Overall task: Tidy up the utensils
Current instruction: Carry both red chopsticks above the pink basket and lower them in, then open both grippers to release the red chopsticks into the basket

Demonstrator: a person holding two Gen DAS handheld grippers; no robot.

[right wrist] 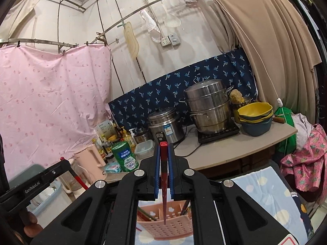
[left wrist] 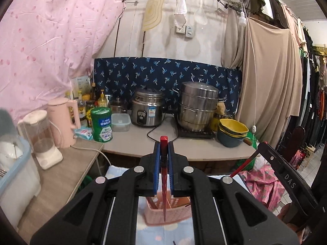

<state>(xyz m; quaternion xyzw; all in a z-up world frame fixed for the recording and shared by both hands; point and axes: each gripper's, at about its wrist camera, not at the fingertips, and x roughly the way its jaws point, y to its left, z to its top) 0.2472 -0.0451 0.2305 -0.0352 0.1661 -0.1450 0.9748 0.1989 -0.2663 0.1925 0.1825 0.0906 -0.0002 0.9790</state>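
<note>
The left tongs (left wrist: 164, 159) pinch a red chopstick (left wrist: 164, 183) whose long axis runs 12 to 6 o'clock, tip down. The pink utensil basket (left wrist: 163, 212) sits on the patterned cloth directly at 6 o'clock, below that tip. The right tongs (right wrist: 164, 161) pinch a second chopstick (right wrist: 164, 189), equally upright, over the same basket (right wrist: 163, 222).

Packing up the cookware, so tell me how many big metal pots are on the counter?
2: the rice cooker near the counter's middle, and the stacked steamer pot on the burner to its right. A smaller pot behind the containers may also count.
</note>
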